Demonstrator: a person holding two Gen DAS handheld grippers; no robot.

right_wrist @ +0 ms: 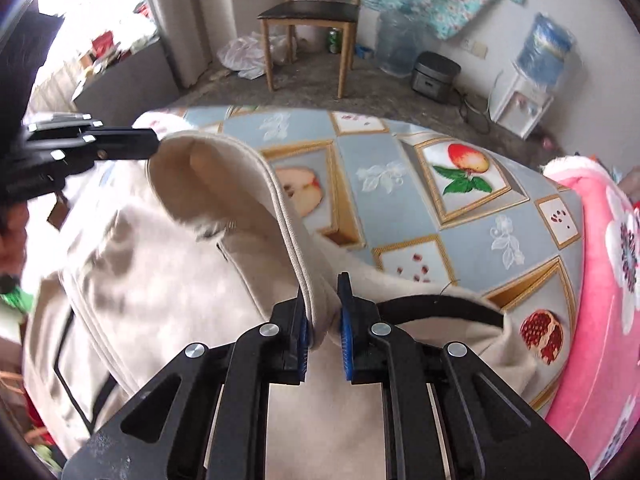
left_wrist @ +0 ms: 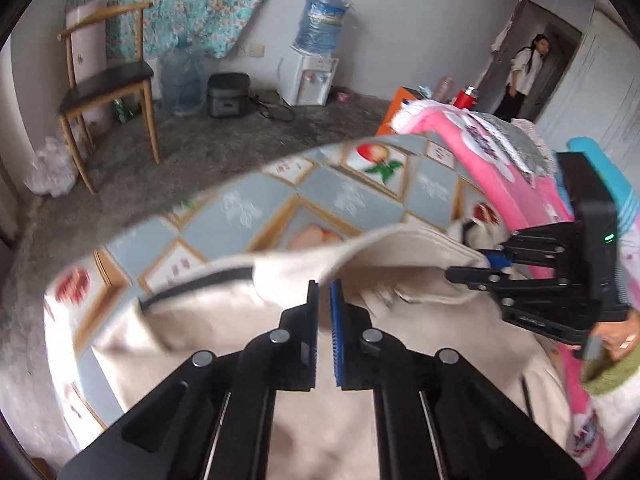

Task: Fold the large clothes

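From the left wrist, the left claw [left_wrist: 324, 292] stands with its pads nearly together, the cream garment [left_wrist: 224, 320] lying just past its tips — whether cloth is pinched I cannot tell. The right claw [left_wrist: 466, 268] grips the garment's hem at the right. From the right wrist, the right claw clamps a ribbed edge of the garment, which sprawls over the fruit-print tabletop [right_wrist: 400, 184] — a pink blanket [right_wrist: 600, 280] lies right.

garment [right_wrist: 160, 280]: cream cloth, matt, soft, ribbed hem, lower centre
bench cover [right_wrist: 380, 184]: smooth printed sheet, slight sheen, centre
left gripper [left_wrist: 324, 292]: matt black plastic, shiny metal pins, blue ridged pads
blanket [right_wrist: 600, 280]: pink fleecy cloth, right edge
chair [left_wrist: 104, 92]: wood frame, dark smooth seat, upper left
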